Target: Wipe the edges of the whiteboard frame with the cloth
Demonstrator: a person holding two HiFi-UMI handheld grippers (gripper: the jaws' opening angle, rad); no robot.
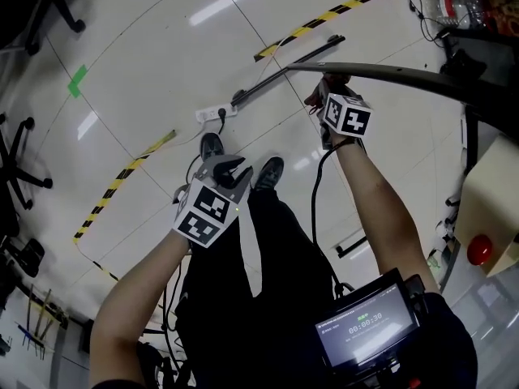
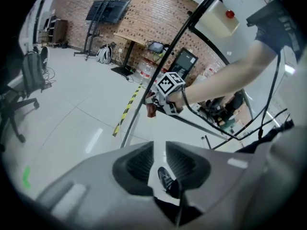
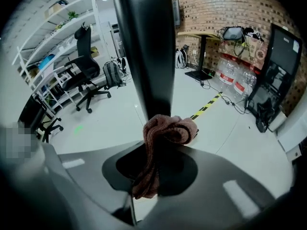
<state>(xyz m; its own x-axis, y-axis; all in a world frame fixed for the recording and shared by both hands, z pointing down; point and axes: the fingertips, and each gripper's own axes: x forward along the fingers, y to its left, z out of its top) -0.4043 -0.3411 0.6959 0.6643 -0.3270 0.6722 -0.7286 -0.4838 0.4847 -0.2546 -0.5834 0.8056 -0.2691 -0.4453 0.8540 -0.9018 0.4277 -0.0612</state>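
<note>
The cloth (image 3: 165, 131) is a brownish-pink wad in your right gripper (image 3: 160, 145). Its jaws are closed tight on the twisted tail, so the bunched head stands proud of the tips. That head lies against the dark edge of the whiteboard frame (image 3: 144, 47). Held this way, I judge, fabric rather than the jaws meets the frame as you run along it.

From the head view, the frame (image 1: 389, 73) arcs across the upper right, and your right gripper (image 1: 328, 83) reaches up to it with the cloth (image 1: 315, 97) at its end. Your left gripper (image 1: 231, 167) hangs low over your legs, well apart from the board, which keeps it clear of the wiping. Its jaws (image 2: 159, 150) are nearly together with only a thin slit between them and nothing held. Through the slit you see just floor and a shoe.

For writing, the small screen (image 1: 365, 327) at your chest shows a timer that seems to read 00:00:30, though the digits are small. The marker cubes bear only black-and-white squares.
</note>
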